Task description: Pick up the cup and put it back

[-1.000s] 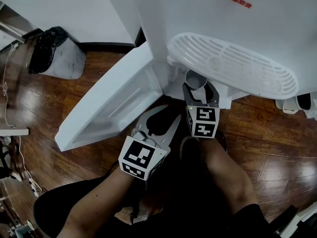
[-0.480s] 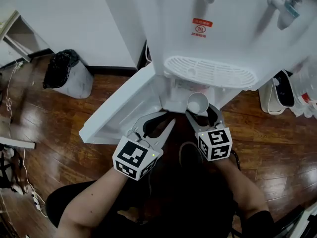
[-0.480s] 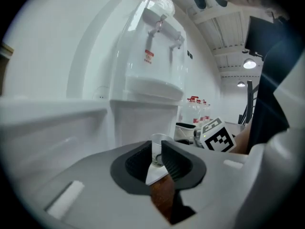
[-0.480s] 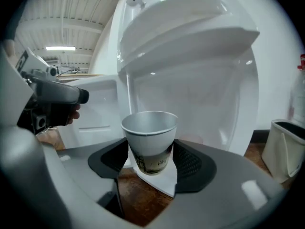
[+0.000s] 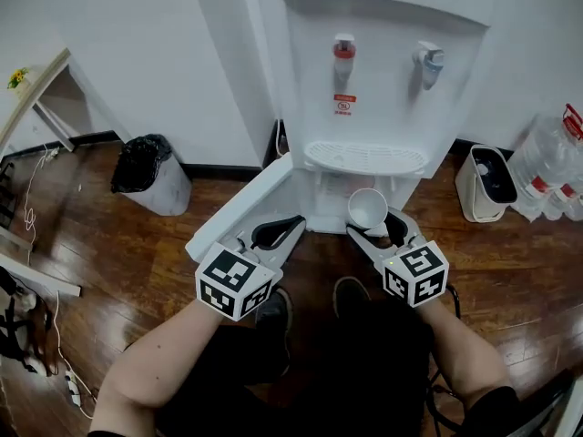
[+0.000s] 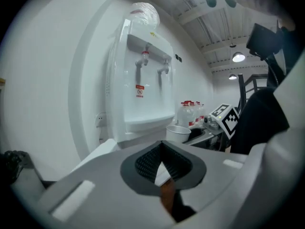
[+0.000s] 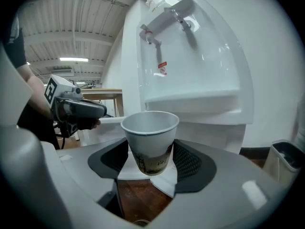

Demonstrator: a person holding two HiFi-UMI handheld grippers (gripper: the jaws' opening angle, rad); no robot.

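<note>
Right gripper view shows the right gripper (image 7: 151,159) pinching the paper cup (image 7: 148,142) low on its wall, one pad pressed to each side. The cup stands upright in the air, long axis vertical, mouth up. To its left, the left gripper (image 6: 162,149) has just been closing its jaws; the tips meet with nothing between them. Beyond the cup stands the white water dispenser (image 5: 364,80), its drip tray (image 5: 364,157) just past the rim and its lower door (image 5: 239,215) swung open leftward.
</note>
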